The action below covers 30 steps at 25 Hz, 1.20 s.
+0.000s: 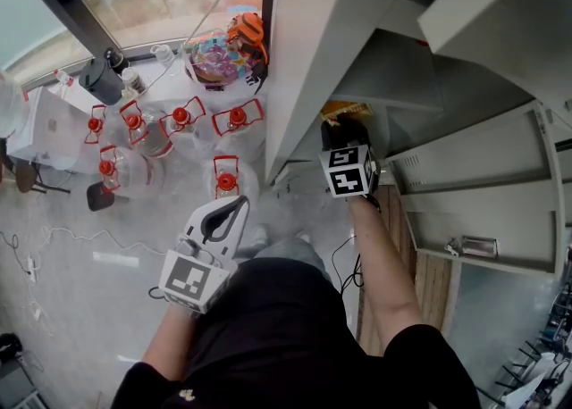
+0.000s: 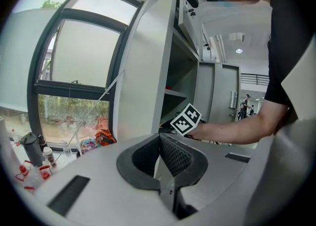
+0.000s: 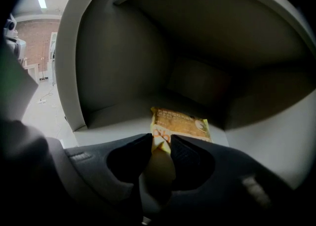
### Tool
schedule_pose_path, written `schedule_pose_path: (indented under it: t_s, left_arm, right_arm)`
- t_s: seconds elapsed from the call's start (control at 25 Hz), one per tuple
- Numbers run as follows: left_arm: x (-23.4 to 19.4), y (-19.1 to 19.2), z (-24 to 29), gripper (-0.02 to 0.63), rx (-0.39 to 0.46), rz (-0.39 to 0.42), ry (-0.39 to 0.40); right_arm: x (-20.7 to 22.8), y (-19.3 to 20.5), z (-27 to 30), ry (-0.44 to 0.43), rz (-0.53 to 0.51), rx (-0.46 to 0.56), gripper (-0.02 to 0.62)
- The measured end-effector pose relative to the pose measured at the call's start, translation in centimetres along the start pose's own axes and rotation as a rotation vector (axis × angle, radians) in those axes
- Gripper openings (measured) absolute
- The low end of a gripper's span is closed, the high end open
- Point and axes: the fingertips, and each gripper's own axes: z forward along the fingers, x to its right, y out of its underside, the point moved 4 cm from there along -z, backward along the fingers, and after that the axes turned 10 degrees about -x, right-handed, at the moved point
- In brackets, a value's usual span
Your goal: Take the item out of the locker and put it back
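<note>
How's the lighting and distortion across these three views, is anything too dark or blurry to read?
Head view: even daylight, pale floor slightly washed out. Left gripper view: heavy fisheye bowing, window overexposed. Right gripper view: locker interior dim, corners black, yellow packet visible but its print too blurry to read.

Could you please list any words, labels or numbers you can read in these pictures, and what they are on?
Packet: printed lines and a round mark, too blurred to read.
Marker cubes: black-and-white square patterns only, no words.
Nothing else carries legible text.
</note>
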Motion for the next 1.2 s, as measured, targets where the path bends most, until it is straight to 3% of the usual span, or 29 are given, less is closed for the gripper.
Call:
schedule_pose_path:
  t_s: [0.24, 0.52, 0.68, 1.2]
  left_arm:
    - [0.0, 0.1, -0.2, 0.012, 0.001, 0.0, 0.0]
    - [-0.3, 0.7, 0.0, 0.012, 0.015, 0.067, 0.024]
    - [0.3, 0.1, 0.0, 0.012, 0.004, 0.003, 0.032]
    - [1.1, -0.3, 0.5, 0.012, 0.022, 0.024, 0.099]
  right_arm:
    - [-0.1, 0.2, -0.4, 0.005, -0.013, 0.003, 0.09]
    - [-0.3, 0.6, -1.6, 0.007, 0.005, 0.02, 0.057]
    - [-0.2, 0.9, -2.5, 0.007, 0.023, 0.034, 0.033]
    - [-0.9, 2.1, -6.5, -0.006, 0.112, 0.076, 0.012]
